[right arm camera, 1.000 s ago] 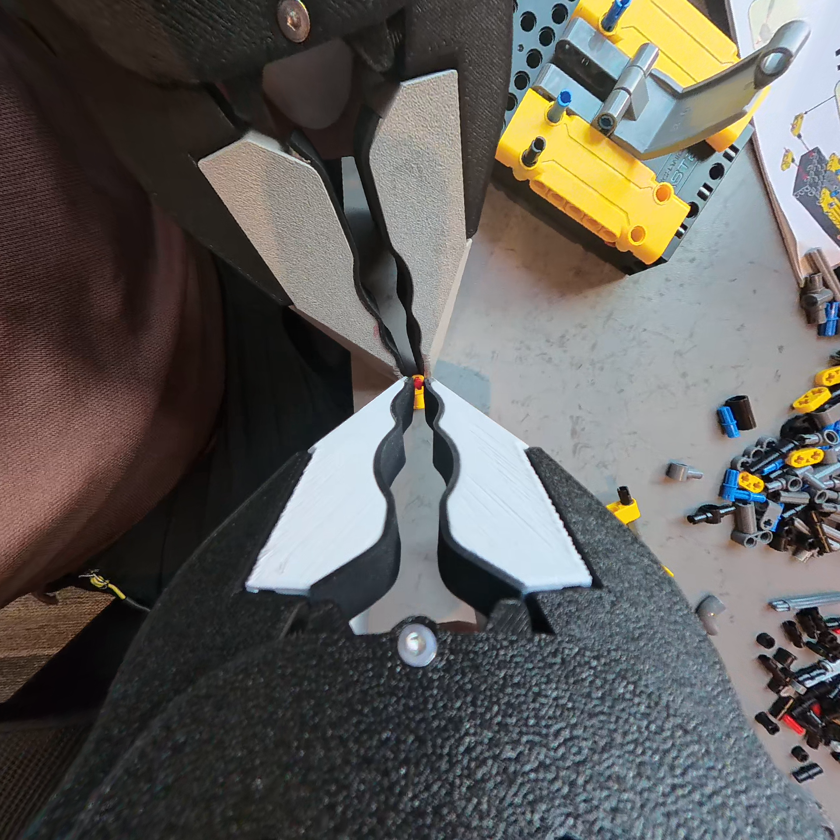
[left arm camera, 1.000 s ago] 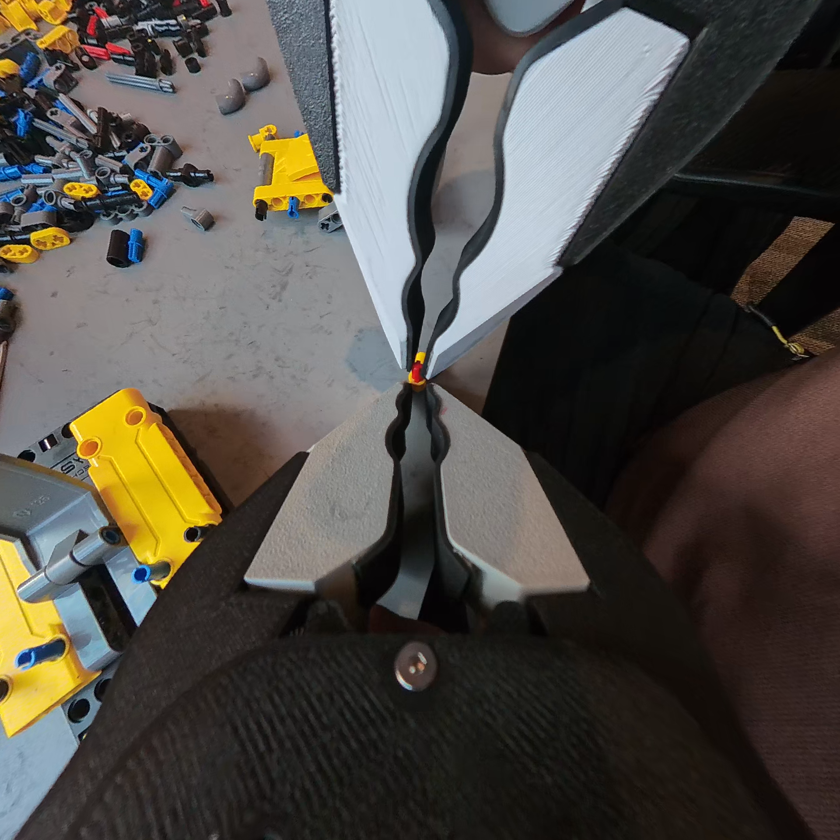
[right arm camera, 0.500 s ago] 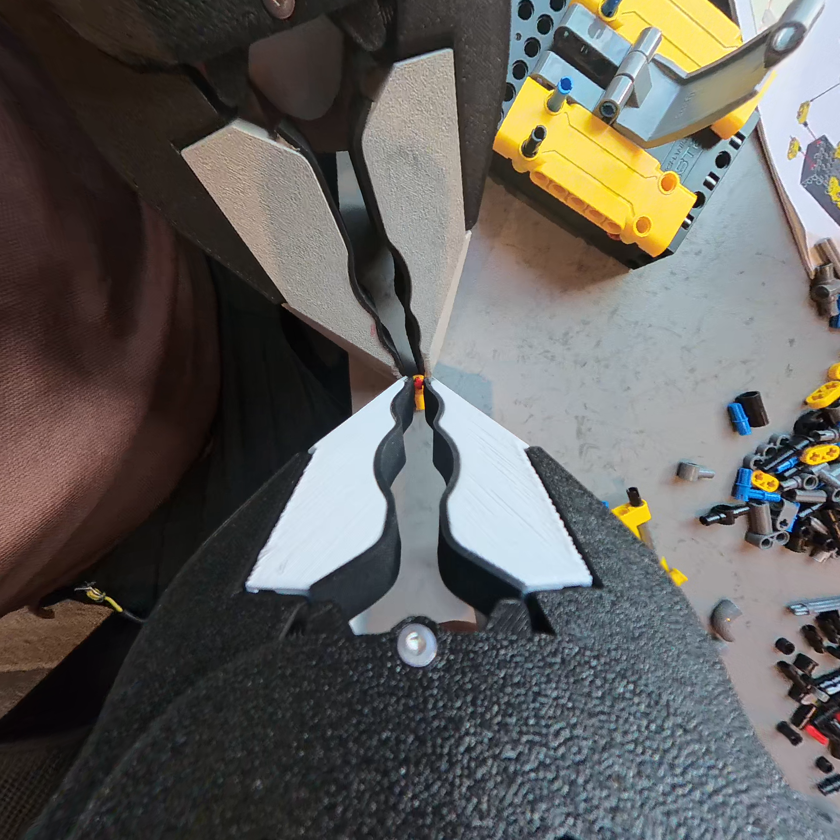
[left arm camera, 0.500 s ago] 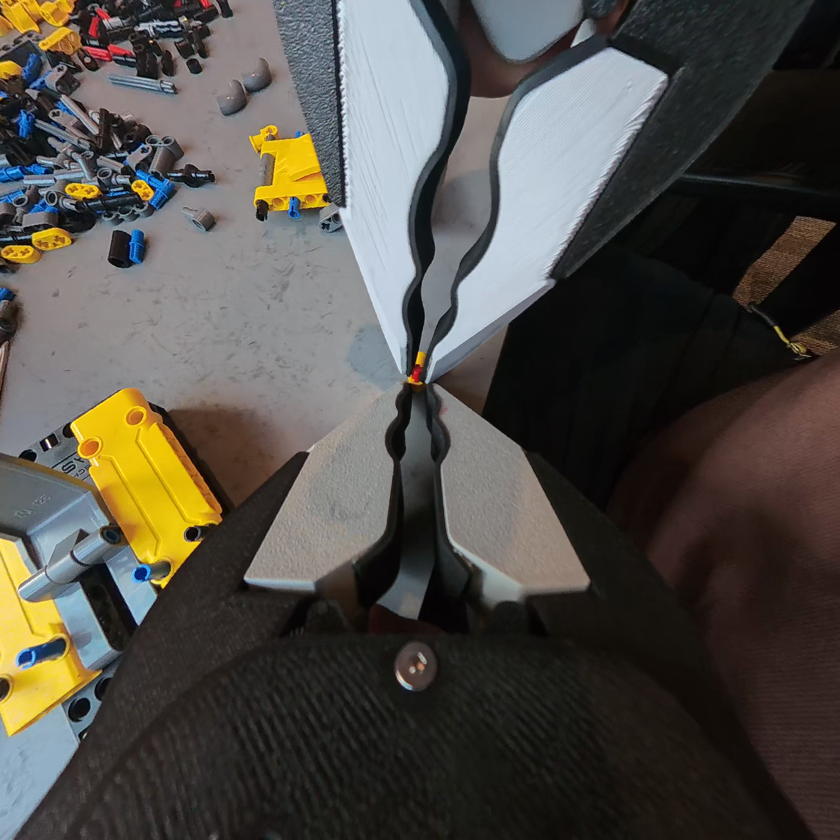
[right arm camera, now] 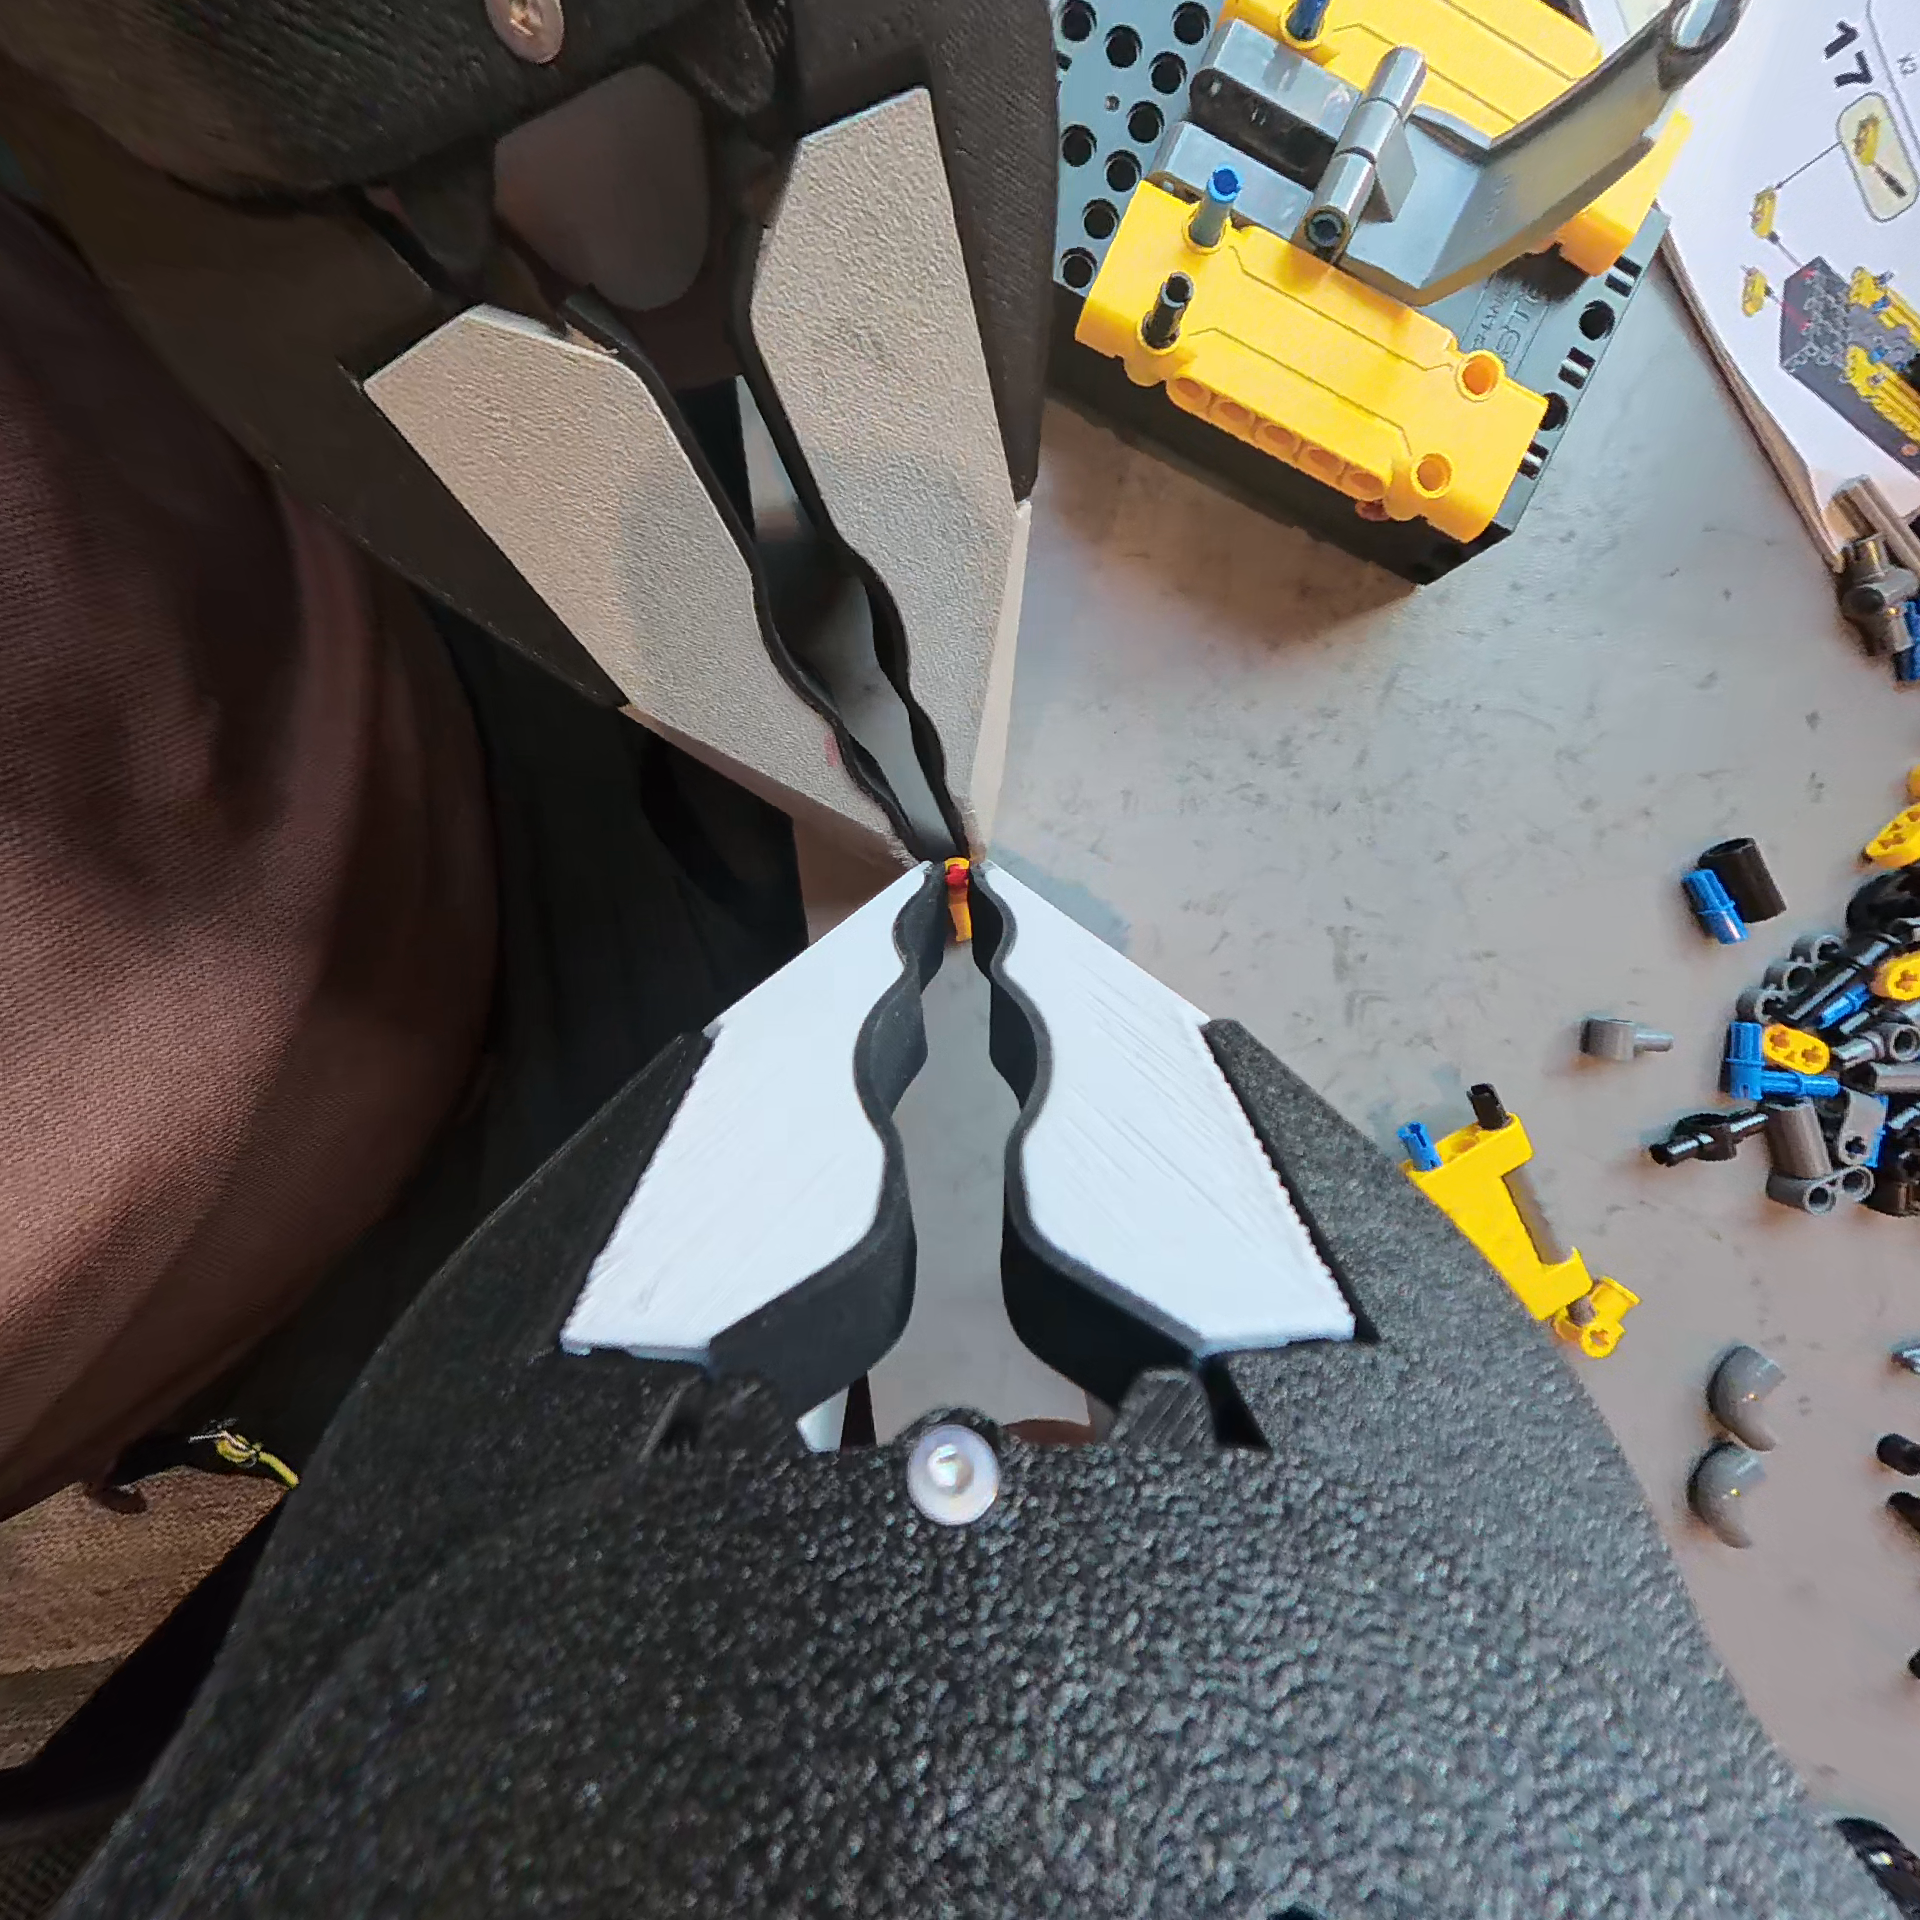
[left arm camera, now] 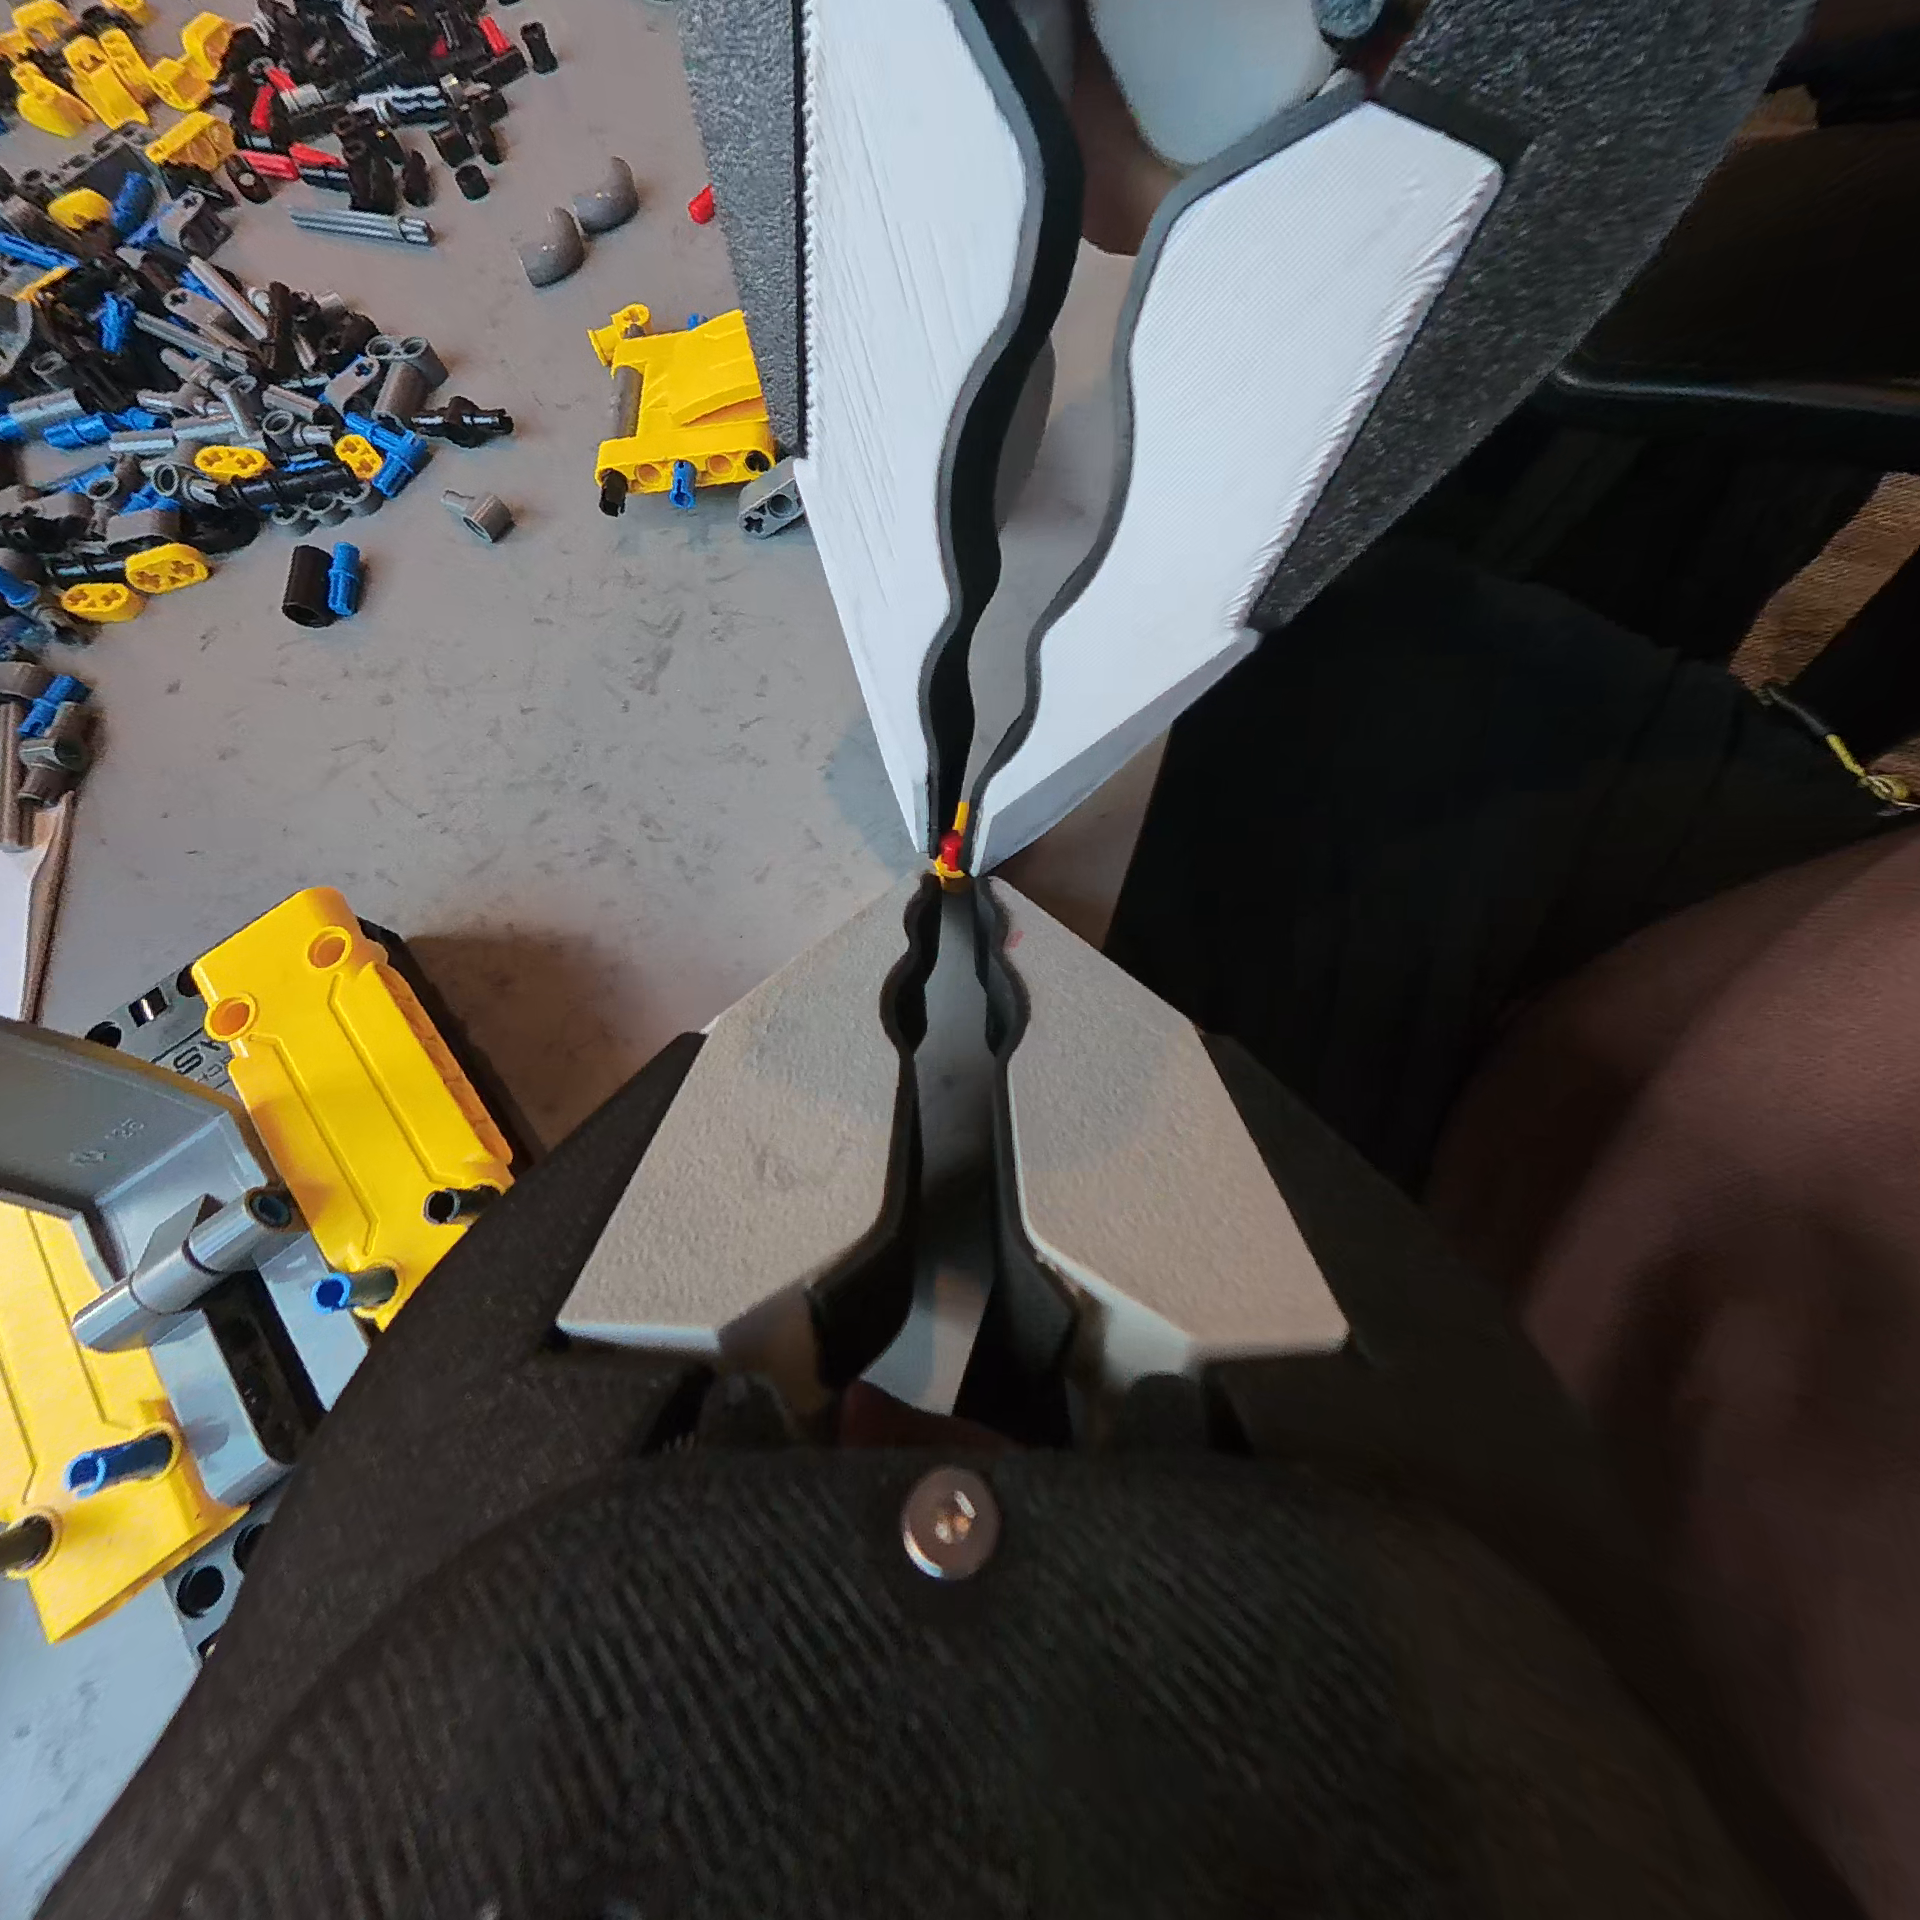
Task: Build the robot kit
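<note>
My two grippers meet tip to tip above the table's near edge. In the left wrist view my left gripper (left arm camera: 951,883), with grey fingers, is shut on a tiny yellow and red piece (left arm camera: 948,847). The white-fingered right gripper comes down from the top onto the same piece. In the right wrist view my right gripper (right arm camera: 958,883) is shut on the yellow end of the piece (right arm camera: 960,914), with the red bit at the tips. The grey left gripper reaches in from above. Most of the piece is hidden between the pads.
A yellow and grey model on a black perforated base (left arm camera: 343,1101) (right arm camera: 1309,416) stands on the grey table. A pile of loose small parts (left arm camera: 208,416) (right arm camera: 1849,1060), a small yellow sub-assembly (left arm camera: 686,416) (right arm camera: 1507,1216) and an instruction booklet (right arm camera: 1829,260) lie around. A person's dark clothing (left arm camera: 1558,1143) is close by. Left and right tips are no more than a few centimetres apart.
Both grippers stay shut tip to tip on the piece. The right gripper has turned slightly, so the table parts have drifted in its view.
</note>
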A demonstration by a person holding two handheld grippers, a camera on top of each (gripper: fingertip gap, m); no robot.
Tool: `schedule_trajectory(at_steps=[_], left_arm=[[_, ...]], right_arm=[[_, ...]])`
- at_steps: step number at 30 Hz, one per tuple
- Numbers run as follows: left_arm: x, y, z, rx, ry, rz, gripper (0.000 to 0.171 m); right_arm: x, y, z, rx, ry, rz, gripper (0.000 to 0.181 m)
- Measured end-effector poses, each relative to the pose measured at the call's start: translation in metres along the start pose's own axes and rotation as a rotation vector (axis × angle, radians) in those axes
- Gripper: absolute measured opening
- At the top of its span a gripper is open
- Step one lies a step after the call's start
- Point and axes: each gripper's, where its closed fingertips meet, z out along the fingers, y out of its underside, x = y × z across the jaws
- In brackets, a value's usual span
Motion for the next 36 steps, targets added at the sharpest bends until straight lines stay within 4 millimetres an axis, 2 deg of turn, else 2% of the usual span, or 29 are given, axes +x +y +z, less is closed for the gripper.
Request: schedule_trajectory(at_steps=[19, 27, 31, 36], left_arm=[[-0.001, 0.0, 0.0, 0.005, 0.016, -0.024, 0.004], [-0.002, 0.0, 0.0, 0.004, 0.027, -0.048, 0.01], [-0.003, 0.0, 0.0, 0.006, 0.018, -0.047, 0.015], [-0.006, -0.004, -0.003, 0.037, 0.006, -0.062, 0.018]], right_arm=[[0.002, -0.002, 0.002, 0.066, -0.011, 0.065, 0.005], [0.008, -0.002, 0.001, 0.125, 0.009, 0.135, 0.004], [0.015, -0.003, -0.005, 0.212, 0.016, 0.227, 0.004], [0.018, -0.017, -0.032, 0.477, -0.086, 0.373, 0.004]])
